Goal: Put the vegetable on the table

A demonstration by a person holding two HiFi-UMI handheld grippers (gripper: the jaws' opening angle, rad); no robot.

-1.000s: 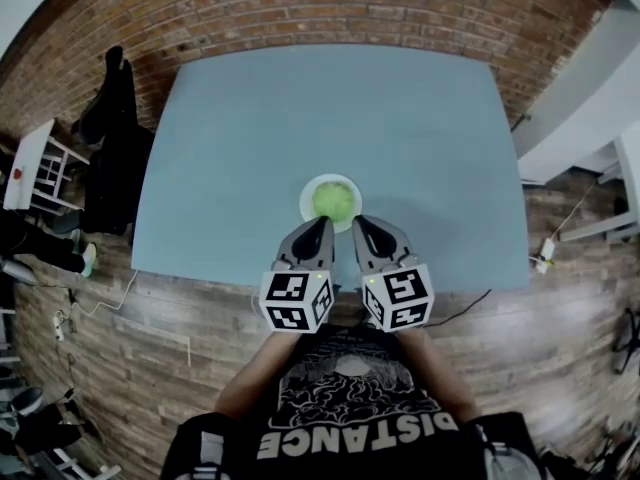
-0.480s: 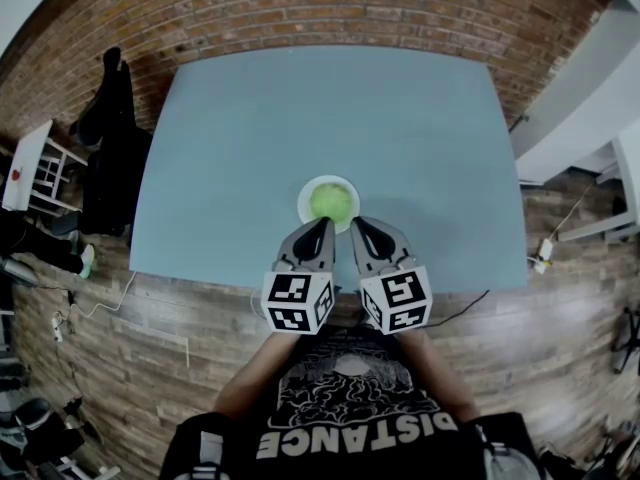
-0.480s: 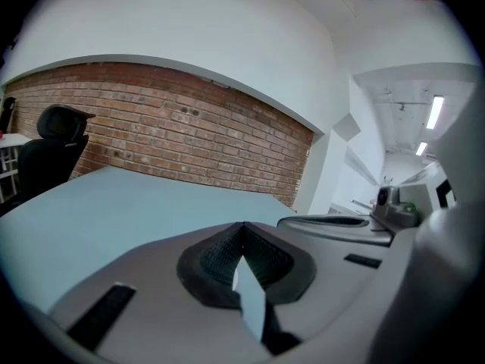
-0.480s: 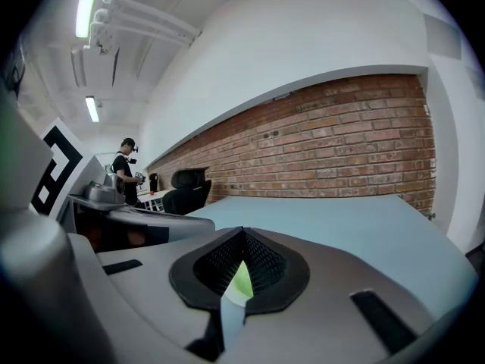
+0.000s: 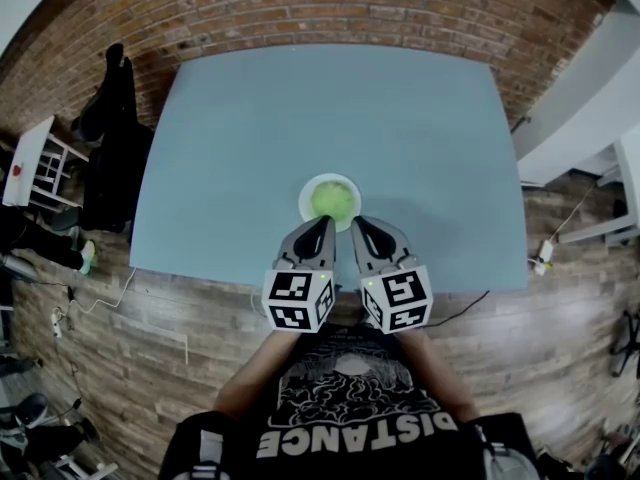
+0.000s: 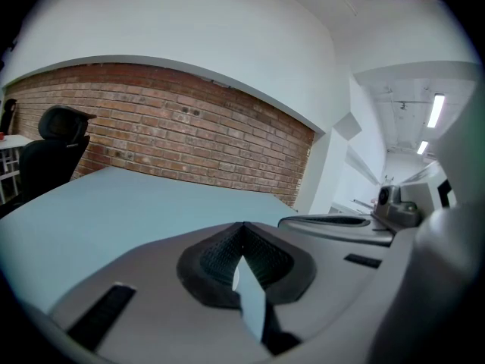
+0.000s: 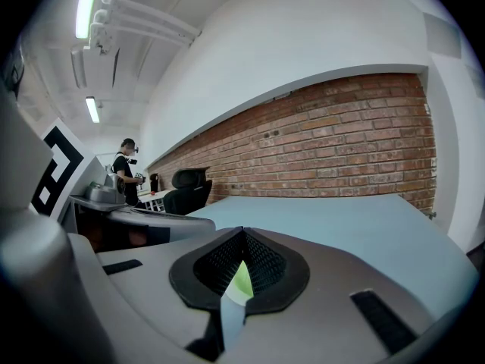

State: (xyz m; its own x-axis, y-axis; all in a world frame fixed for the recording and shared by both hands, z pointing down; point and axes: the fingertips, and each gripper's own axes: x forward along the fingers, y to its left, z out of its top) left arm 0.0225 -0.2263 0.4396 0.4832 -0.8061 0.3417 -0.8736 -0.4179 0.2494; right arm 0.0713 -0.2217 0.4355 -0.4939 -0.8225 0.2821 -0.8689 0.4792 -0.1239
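— Where do we find the vegetable (image 5: 332,201)?

— It's round and pale green, and it sits on a white plate (image 5: 304,200). The plate is on the blue bench (image 5: 250,128), toward the near edge and about midway across.

— And our two tools?

— The left hand-held gripper (image 5: 321,226) and the right hand-held gripper (image 5: 359,226) hover side by side just short of the plate, touching neither it nor the vegetable. In each one's own view we read the jaws as closed tip to tip, with nothing clamped between them (only a thin sliver shows behind the tips, and through the right one's we glimpse green).

— What stands around us?

— A brick wall (image 5: 330,13) runs beyond the bench's far edge. A black office chair (image 5: 112,138) stands off the bench's left side, with a white shelf (image 5: 30,163) farther left. A wooden floor (image 5: 150,318) lies all round the bench. In the right gripper view we also see a person (image 7: 125,171) standing well off, past another dark chair.
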